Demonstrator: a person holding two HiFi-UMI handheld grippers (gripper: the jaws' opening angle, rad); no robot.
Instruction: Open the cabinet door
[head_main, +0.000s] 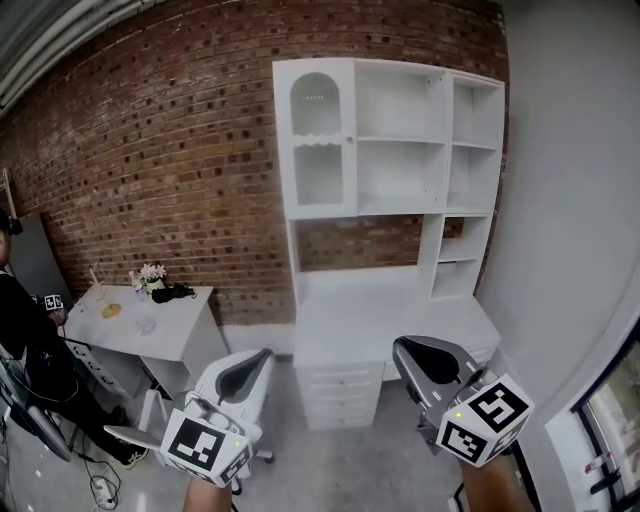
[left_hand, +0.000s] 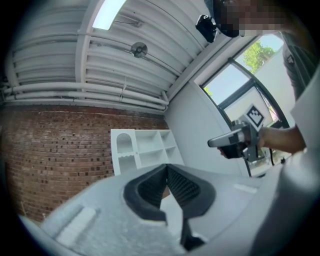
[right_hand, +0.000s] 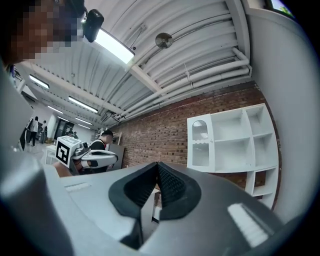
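Down low and closest, the left gripper (head_main: 250, 365) and the right gripper (head_main: 428, 360) were held out side by side. Both had their jaws pressed together, and nothing was pinched in either one.

Farther off stood a white desk (head_main: 400, 305) with shut drawers (head_main: 345, 393), so nobody could see what was in them. On top of it sat the white cabinet (head_main: 448, 150). Its open shelves looked bare. The cabinet door (head_main: 320, 140) was at the upper left, with glass in an arch shape, and it was shut. Nothing could be made out behind the glass. Both grippers were well apart from it.

The step in hand looked like getting close. To do it well, one gripper would need to spread its jaws, line up with the tiny knob (head_main: 350, 140) on the door's right edge, pinch it softly, and pull in a curve, since the hinges were likely on the left. Glass calls for a gentle pull.

Off to the left, a small table (head_main: 180, 325) held flowers (head_main: 150, 273). Behind everything was a brick wall (head_main: 150, 150).
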